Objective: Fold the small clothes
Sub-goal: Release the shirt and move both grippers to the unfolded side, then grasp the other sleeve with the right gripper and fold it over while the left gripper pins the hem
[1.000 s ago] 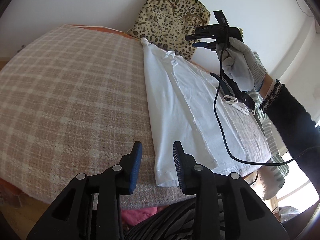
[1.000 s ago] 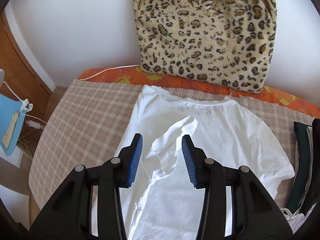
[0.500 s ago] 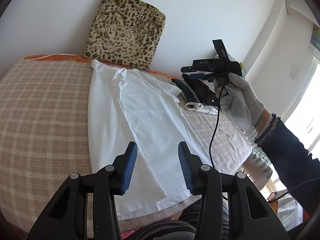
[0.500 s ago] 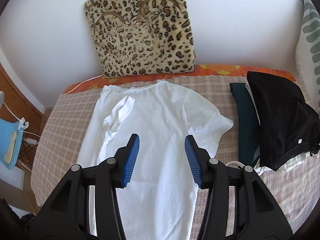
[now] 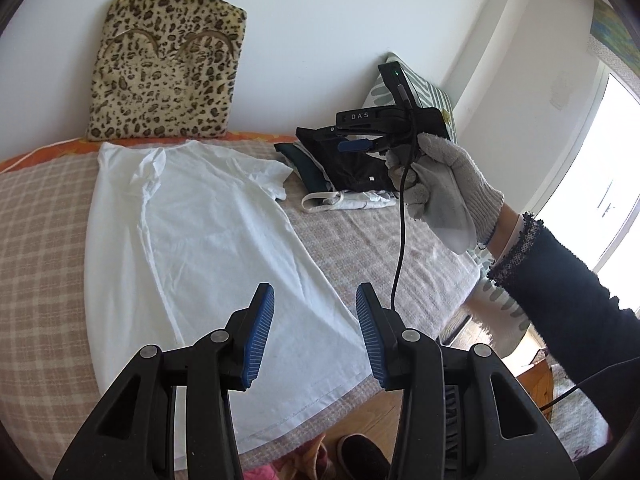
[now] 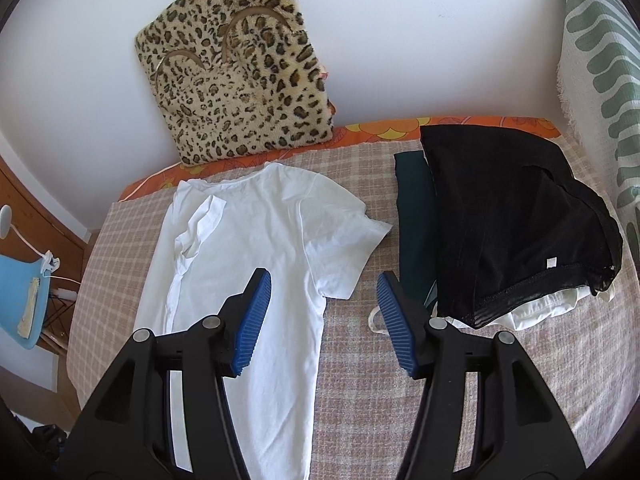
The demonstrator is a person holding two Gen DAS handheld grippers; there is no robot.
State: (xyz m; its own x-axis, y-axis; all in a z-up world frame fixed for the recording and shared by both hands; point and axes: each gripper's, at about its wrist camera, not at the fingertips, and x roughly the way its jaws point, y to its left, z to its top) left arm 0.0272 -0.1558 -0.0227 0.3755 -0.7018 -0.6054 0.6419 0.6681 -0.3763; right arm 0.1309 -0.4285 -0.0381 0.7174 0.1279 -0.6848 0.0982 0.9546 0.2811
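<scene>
A white T-shirt [image 5: 192,232] [image 6: 260,240] lies flat on the plaid bed cover [image 5: 40,240] [image 6: 400,380], collar toward the wall. Its left sleeve is folded inward and its right sleeve [image 6: 348,248] is spread out. My left gripper [image 5: 314,300] hovers open above the hem's right part, holding nothing. My right gripper [image 6: 323,284] hangs over the right sleeve's edge with its jaws opening and nothing between them. In the left wrist view a gloved hand [image 5: 444,192] holds the right gripper [image 5: 340,138] above the clothes pile.
A pile with a black garment [image 6: 508,216] [image 5: 352,164], a dark green one [image 6: 414,216] and white pieces [image 6: 536,308] lies right of the shirt. A leopard cushion [image 6: 236,80] [image 5: 168,68] leans on the wall. A green-patterned cushion [image 6: 600,60] stands right. A blue chair [image 6: 20,300] is left.
Both grippers have swung rightward across the shirt. The right one went from the folded left sleeve to the right sleeve and widened its jaws. The left one rose and opened slightly.
</scene>
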